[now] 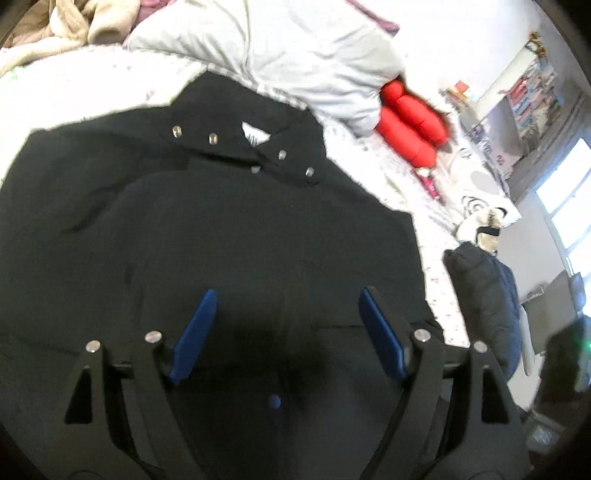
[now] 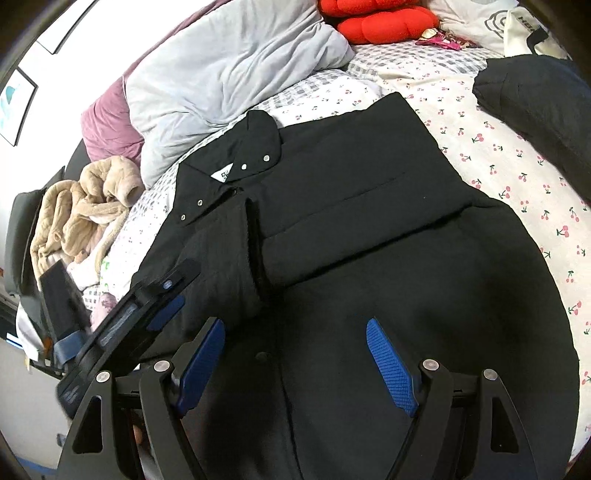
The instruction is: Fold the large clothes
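A large black jacket [image 1: 240, 229] lies spread flat on the bed, its snap-button collar [image 1: 243, 147] and white label pointing away from me. In the right wrist view the jacket [image 2: 369, 221] has a sleeve [image 2: 229, 251] folded in across its front on the left. My left gripper [image 1: 288, 291] hovers open over the jacket's middle, with nothing between its blue pads [image 1: 195, 332]. It also shows in the right wrist view as the left gripper [image 2: 177, 291], beside the folded sleeve. My right gripper [image 2: 295, 323] is open above the lower front of the jacket and holds nothing.
A cherry-print sheet [image 2: 498, 155] covers the bed. A pale grey duvet [image 2: 221, 74] and a red cushion [image 2: 380, 22] lie beyond the collar. A beige fleece garment [image 2: 85, 206] is bunched at the left, and a dark puffer jacket [image 2: 543, 103] sits at the right.
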